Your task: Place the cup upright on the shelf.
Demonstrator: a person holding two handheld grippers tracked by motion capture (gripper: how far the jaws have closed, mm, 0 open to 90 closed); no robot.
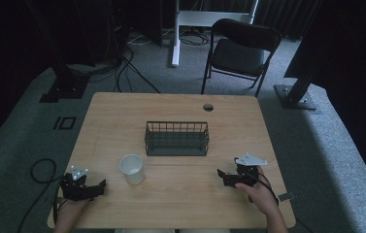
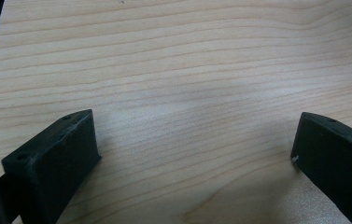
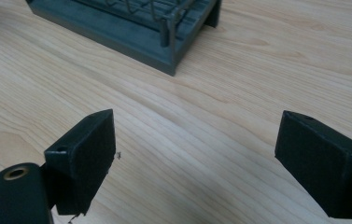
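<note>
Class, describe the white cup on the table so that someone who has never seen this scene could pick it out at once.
Start at the wooden table and find the dark wire basket at its middle. Just in front of the basket's left corner, toward the person, stands the white cup, upright and open-topped. It is the sole white, round thing on the tabletop, nearer the left gripper than the right.

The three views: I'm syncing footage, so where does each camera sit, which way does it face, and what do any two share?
High view: above the person's side, looking forward and down on the table, cup, basket; both hands, left gripper, right gripper show.
Left gripper view: rides the left gripper, facing bare tabletop between open jaws.
Right gripper view: rides the right gripper, facing the basket.
Shared: high and right gripper views both show the basket.
</note>
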